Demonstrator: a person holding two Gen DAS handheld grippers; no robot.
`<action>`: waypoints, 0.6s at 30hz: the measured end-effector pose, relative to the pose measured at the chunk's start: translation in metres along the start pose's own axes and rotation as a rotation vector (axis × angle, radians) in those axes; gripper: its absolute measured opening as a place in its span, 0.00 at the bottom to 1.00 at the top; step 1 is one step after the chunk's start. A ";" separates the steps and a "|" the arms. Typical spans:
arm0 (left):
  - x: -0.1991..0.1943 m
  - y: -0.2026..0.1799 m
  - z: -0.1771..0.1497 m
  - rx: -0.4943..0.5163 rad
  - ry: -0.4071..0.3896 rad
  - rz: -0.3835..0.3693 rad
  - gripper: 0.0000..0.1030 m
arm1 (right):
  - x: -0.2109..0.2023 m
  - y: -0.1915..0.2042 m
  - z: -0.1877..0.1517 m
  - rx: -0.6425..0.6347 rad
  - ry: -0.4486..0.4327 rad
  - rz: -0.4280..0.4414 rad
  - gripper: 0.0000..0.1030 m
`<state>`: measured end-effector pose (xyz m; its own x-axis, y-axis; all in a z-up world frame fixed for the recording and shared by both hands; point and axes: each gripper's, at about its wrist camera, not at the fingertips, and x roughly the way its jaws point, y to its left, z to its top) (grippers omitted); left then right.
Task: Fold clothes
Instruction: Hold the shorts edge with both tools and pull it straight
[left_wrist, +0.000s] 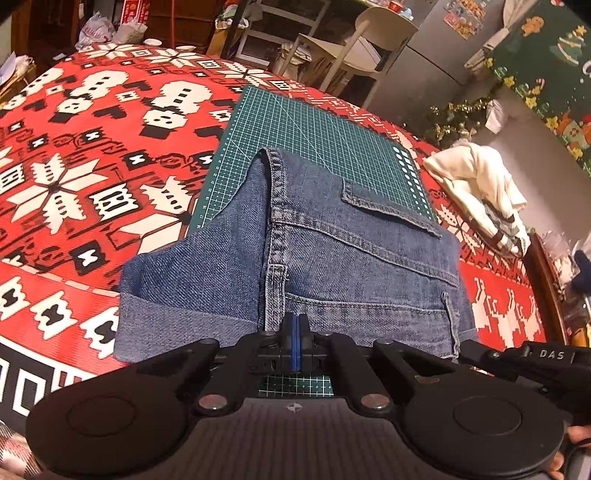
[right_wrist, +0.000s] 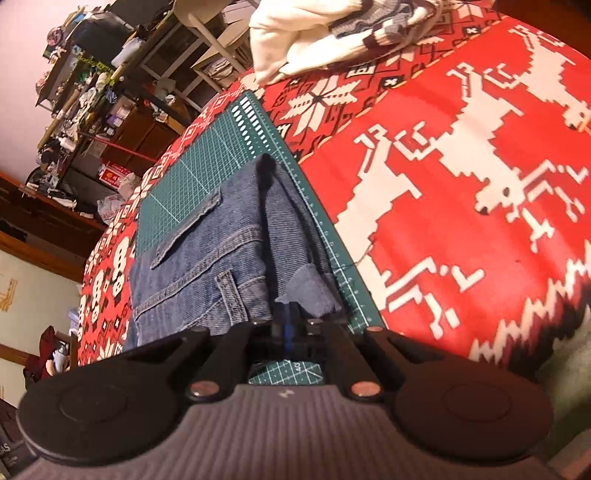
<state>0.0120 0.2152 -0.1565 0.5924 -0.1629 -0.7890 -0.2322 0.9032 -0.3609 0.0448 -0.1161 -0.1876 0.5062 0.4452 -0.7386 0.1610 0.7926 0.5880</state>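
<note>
The jeans (left_wrist: 332, 258) lie folded on a green mat (left_wrist: 317, 129) on the desk (left_wrist: 92, 166). Both the left gripper (left_wrist: 294, 325) and right gripper (right_wrist: 290, 314) are pressed together, pinching the near denim edge. Denim likely handles heavy, limp but thick-seamed; waistband corners suit gripping. "DAS" reads on one gripper.

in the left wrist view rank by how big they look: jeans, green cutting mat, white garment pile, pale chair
1. jeans, though nearest the camera, which inflates them
2. green cutting mat, partly covered by the jeans
3. white garment pile and pale chair: look alike, chair is farther, so unranked
</note>
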 end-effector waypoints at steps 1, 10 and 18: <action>0.000 0.000 0.000 0.001 0.001 0.002 0.03 | -0.001 -0.001 0.000 0.013 0.001 0.001 0.00; -0.021 -0.003 -0.001 0.009 -0.117 -0.043 0.05 | -0.022 -0.003 0.000 0.077 -0.096 0.048 0.09; 0.003 0.012 0.011 -0.077 -0.055 0.054 0.16 | 0.004 -0.017 0.007 0.143 -0.085 0.009 0.00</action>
<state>0.0200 0.2299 -0.1580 0.6181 -0.0908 -0.7808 -0.3222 0.8768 -0.3570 0.0496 -0.1307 -0.1982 0.5772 0.4102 -0.7061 0.2723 0.7185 0.6400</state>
